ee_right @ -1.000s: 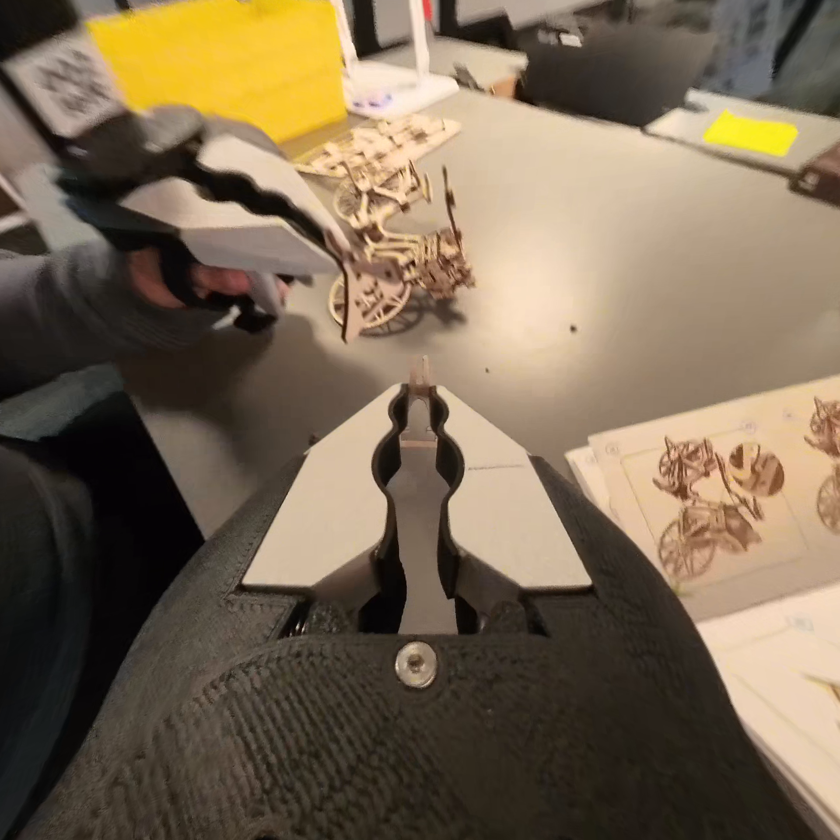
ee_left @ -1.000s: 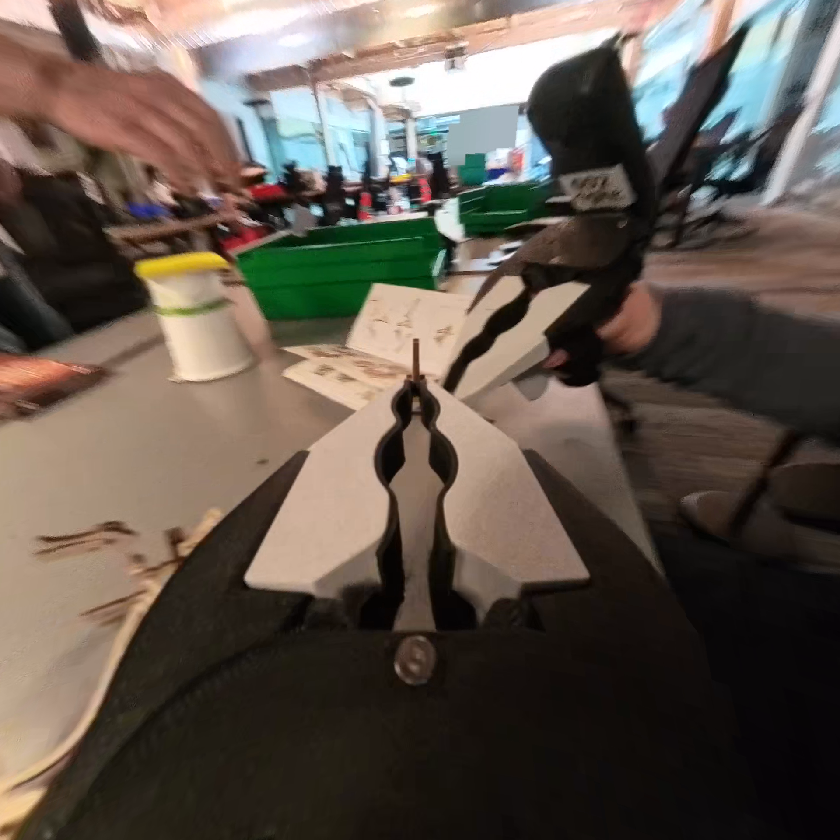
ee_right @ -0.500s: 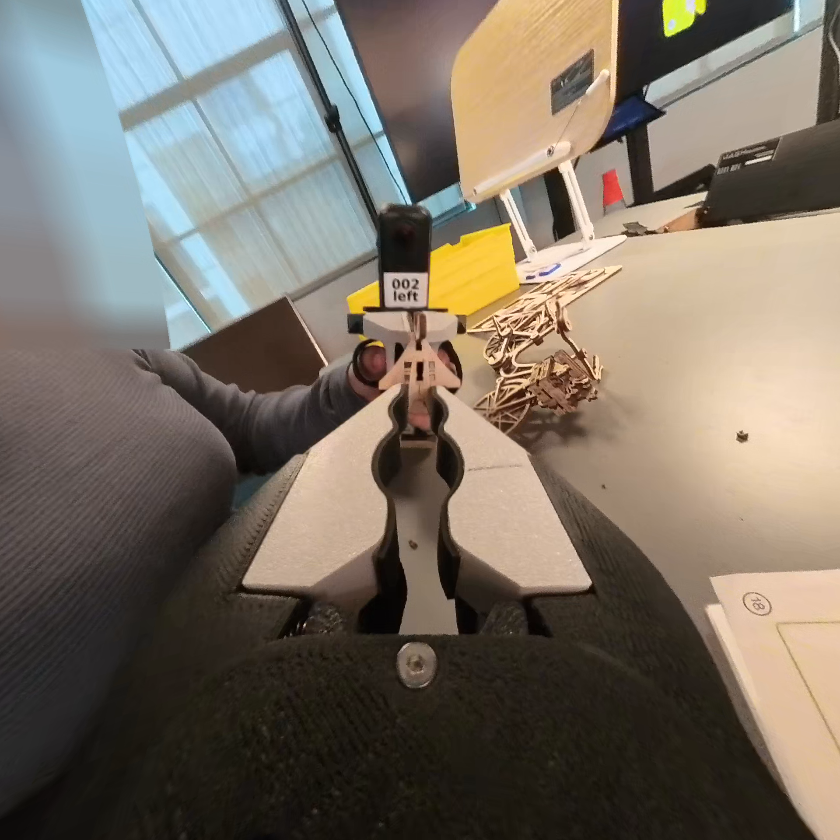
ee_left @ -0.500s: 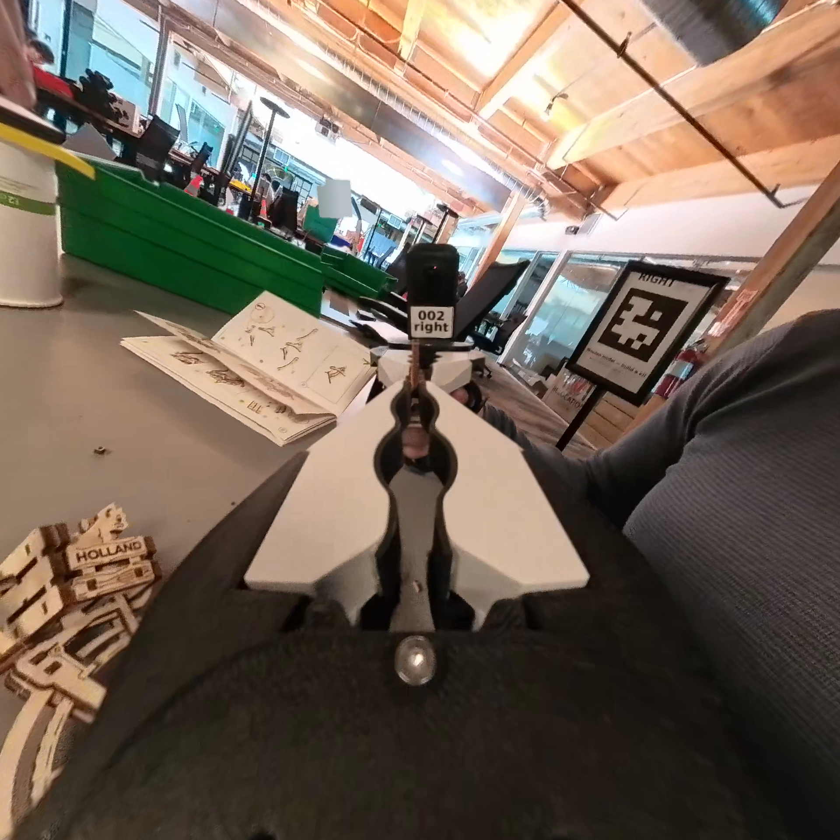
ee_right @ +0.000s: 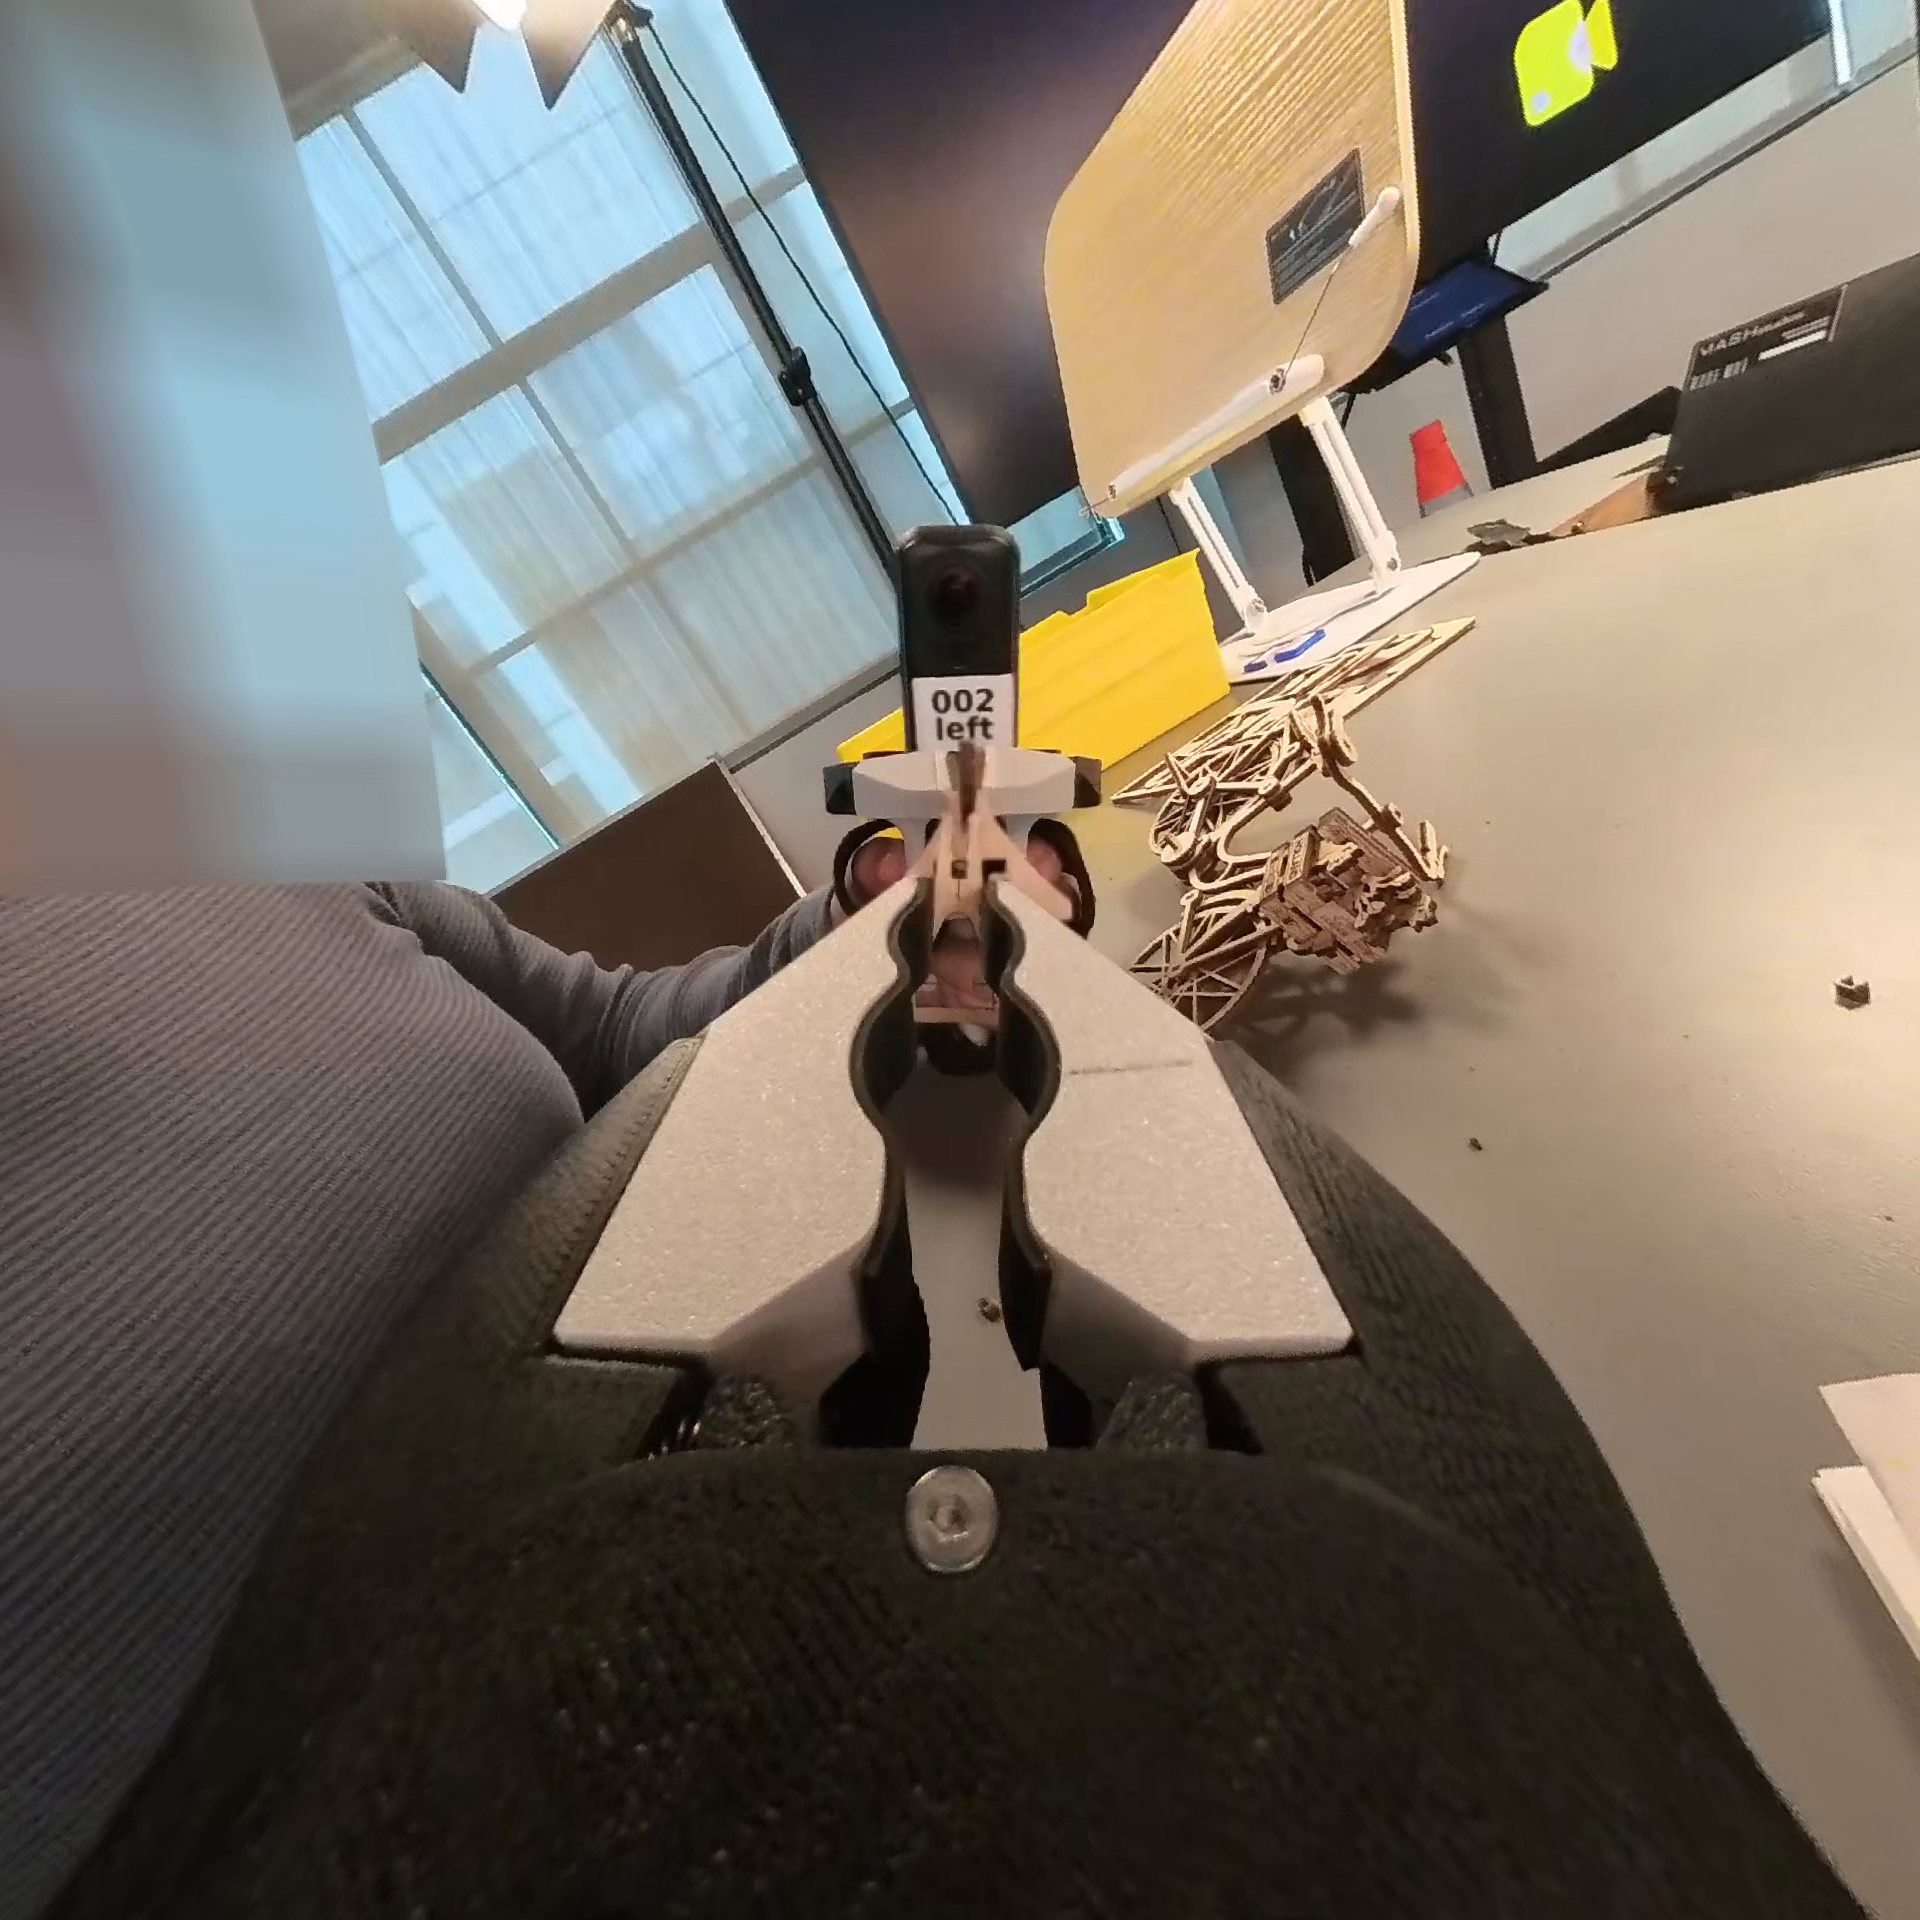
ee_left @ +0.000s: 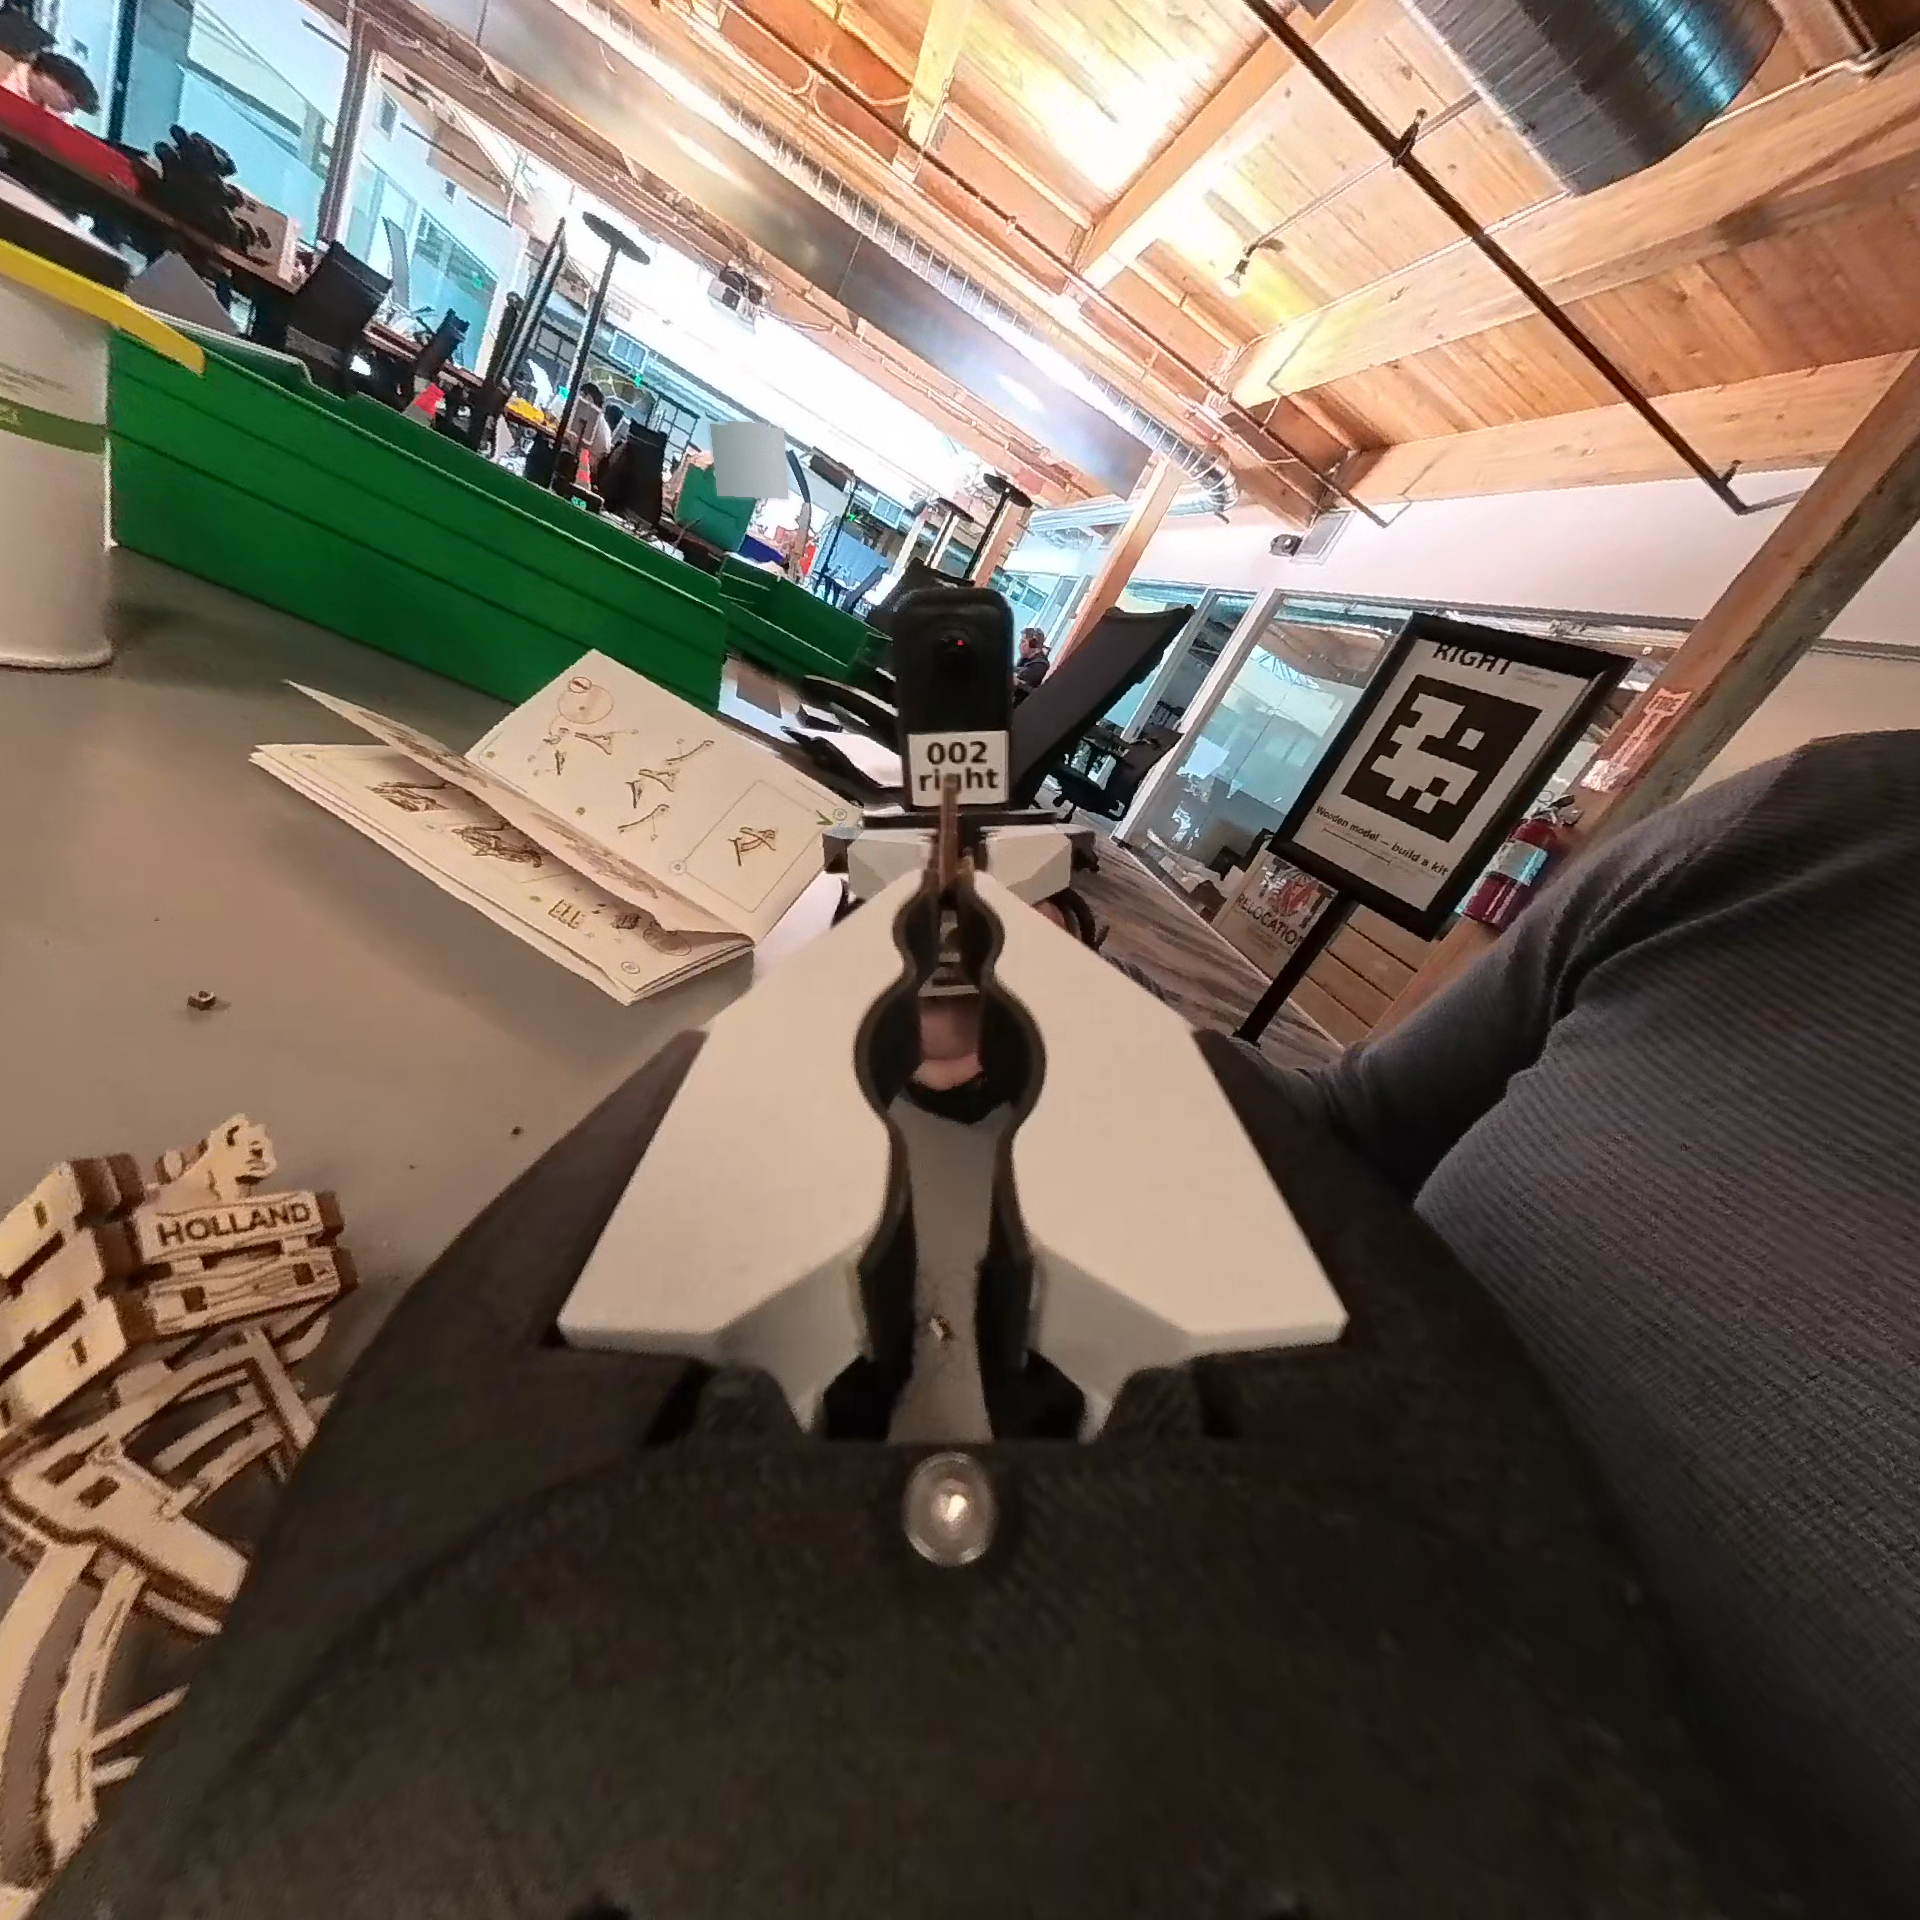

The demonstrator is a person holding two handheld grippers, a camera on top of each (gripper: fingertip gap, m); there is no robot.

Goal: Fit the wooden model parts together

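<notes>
My left gripper (ee_left: 948, 888) is shut on a thin flat wooden part (ee_left: 948, 831) that I see edge-on, sticking up past the tips. My right gripper (ee_right: 961, 899) is shut on a small pale wooden part (ee_right: 958, 862). The two grippers point straight at each other, tip to tip, above the grey table (ee_left: 260, 935). The right gripper (ee_left: 951, 868) shows just behind the left one's tips. The left gripper (ee_right: 971, 790) shows just behind the right one's tips. The two parts meet at the tips; I cannot tell if they are joined.
A part-built wooden model (ee_left: 156, 1299) lies at lower left; the wooden bicycle model (ee_right: 1288, 862) shows right of the tips. An open instruction booklet (ee_left: 582, 831), green bins (ee_left: 416, 540), a white tub (ee_left: 42, 468), a yellow bin (ee_right: 1101, 655), and a person's grey sleeve (ee_left: 1662, 1143) surround the grippers. Less than 4 cm separates the two grippers' tips.
One second ago the grippers were apart and at an angle. They have swung to face each other head-on and since half a second ago have closed in slightly, each still holding its part.
</notes>
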